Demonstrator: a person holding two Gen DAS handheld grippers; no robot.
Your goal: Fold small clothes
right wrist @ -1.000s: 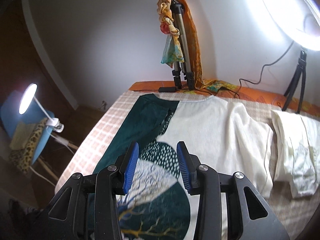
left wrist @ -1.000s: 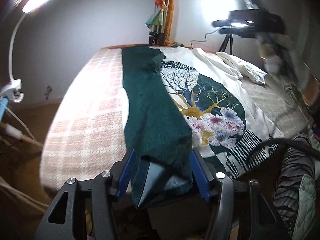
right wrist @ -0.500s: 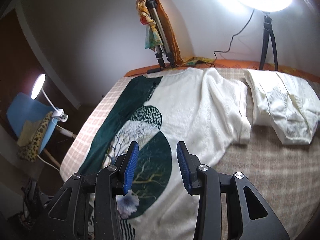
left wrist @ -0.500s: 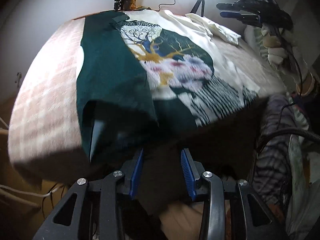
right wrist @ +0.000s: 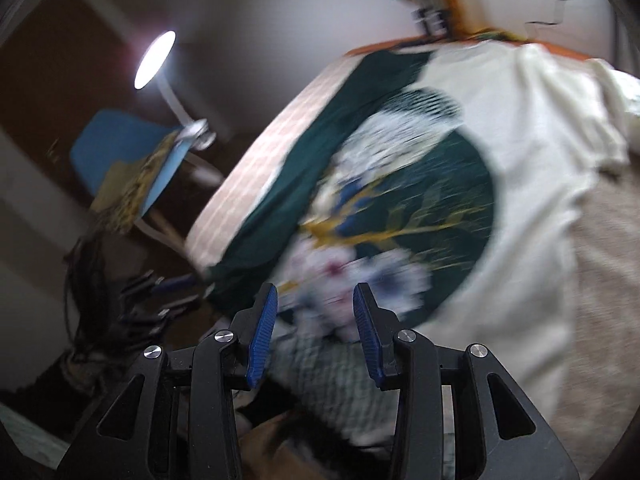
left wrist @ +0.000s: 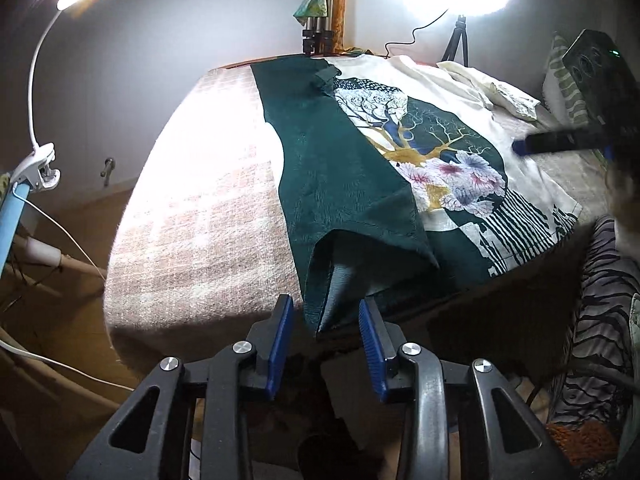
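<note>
Left gripper open, empty, at the tree-print shirt's hanging green hem; right gripper open, empty, its view motion-blurred throughout.

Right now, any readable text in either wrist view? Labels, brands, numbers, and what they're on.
None readable in either view.
Printed shirt: pictures only (tree, flowers, stripes), no lettering visible.
Dark green folded-over side: plain, no tag or label showing.
Black device at far right: a small green light, no legible marking.
Right wrist view: motion-blurred, so any fine print there cannot be read.
Both hand-held grippers, left and right: no markings seen.
</note>
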